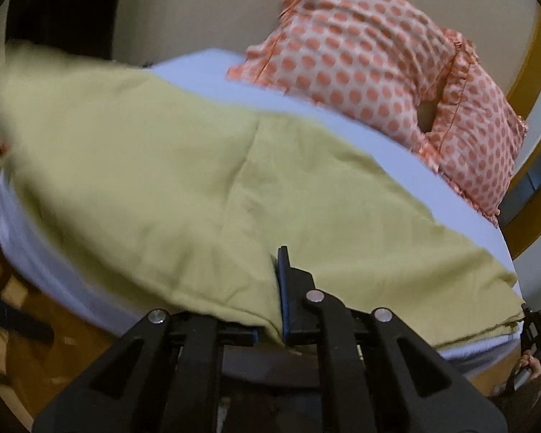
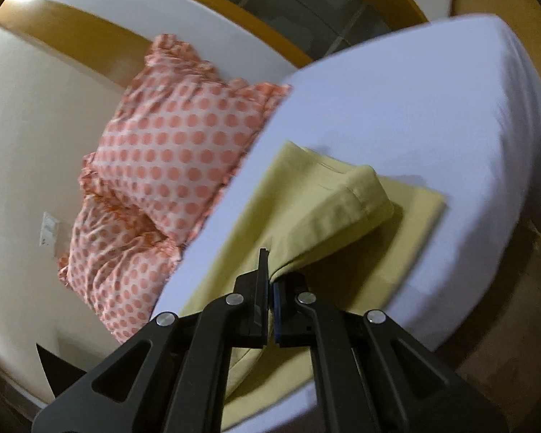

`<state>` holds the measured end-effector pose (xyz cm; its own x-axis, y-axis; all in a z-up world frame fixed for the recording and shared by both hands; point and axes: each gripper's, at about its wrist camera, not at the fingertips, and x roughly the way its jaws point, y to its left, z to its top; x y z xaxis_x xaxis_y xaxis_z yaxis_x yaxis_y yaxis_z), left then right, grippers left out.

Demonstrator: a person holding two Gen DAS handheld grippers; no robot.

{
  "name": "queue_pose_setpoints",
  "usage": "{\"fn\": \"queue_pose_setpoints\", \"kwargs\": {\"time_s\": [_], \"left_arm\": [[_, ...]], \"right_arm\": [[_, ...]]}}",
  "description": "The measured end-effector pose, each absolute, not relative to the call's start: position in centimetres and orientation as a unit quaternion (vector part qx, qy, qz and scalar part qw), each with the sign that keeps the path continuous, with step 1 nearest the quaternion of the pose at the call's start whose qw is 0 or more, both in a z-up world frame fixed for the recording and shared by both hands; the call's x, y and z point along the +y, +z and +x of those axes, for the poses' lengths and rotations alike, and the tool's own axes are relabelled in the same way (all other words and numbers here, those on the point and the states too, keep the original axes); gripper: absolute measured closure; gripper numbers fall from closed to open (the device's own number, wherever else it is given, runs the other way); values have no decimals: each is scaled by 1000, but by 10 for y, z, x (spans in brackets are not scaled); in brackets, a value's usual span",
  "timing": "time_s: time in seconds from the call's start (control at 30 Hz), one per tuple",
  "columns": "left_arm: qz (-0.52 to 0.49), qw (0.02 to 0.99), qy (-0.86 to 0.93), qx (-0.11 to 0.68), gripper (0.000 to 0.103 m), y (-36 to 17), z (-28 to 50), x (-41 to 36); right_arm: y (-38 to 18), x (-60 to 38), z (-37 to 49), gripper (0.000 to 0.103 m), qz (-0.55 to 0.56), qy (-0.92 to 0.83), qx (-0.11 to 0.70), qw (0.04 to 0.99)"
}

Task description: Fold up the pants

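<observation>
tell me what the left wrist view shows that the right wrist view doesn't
Only the left wrist view: the pants spread wide over the bed, left tool clamped on their near edge. Only the right wrist view: a lifted, doubled-over part held by the right tool, and a wall switch. Both: yellow-green pants, white bed sheet, dotted pillows.

- Your left hand-held gripper (image 1: 270, 288) shows only one fingertip; the pants (image 1: 198, 187) drape over and hide the other finger.
- The pants' far end toward the bed's (image 1: 212, 72) left edge is smeared by motion blur in the left wrist view.
- In the right wrist view, your right hand-held gripper (image 2: 269, 281) covers the cloth edge it pinches.
- The dotted pillows (image 2: 169, 151) hide the bed's head edge.
- The wall plate (image 2: 48, 229) is too blurred to identify.
</observation>
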<state>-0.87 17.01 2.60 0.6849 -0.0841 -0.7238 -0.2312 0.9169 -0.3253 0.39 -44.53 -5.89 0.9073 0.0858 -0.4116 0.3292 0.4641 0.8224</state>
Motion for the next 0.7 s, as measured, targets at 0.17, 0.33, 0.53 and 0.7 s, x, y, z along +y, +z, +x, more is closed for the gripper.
{"fn": "queue_pose_setpoints", "kwargs": {"time_s": [0.17,0.33,0.53,0.7], "left_arm": [[-219,892,32,394,90,13,-16,176],[-217,898,9,382,73,12,-25,176],[-214,910,-16,355,52,15,-41,174],[-226,911,-24,344,48,15,-57,182]], "right_arm": [[-65,-444,1,101,498,-87,220,834],[-57,-453,-19,66,464,-163,208,846],[-65,-468,-18,59,447,-198,205,848],[-69,-454,-13,59,458,-144,210,852]]}}
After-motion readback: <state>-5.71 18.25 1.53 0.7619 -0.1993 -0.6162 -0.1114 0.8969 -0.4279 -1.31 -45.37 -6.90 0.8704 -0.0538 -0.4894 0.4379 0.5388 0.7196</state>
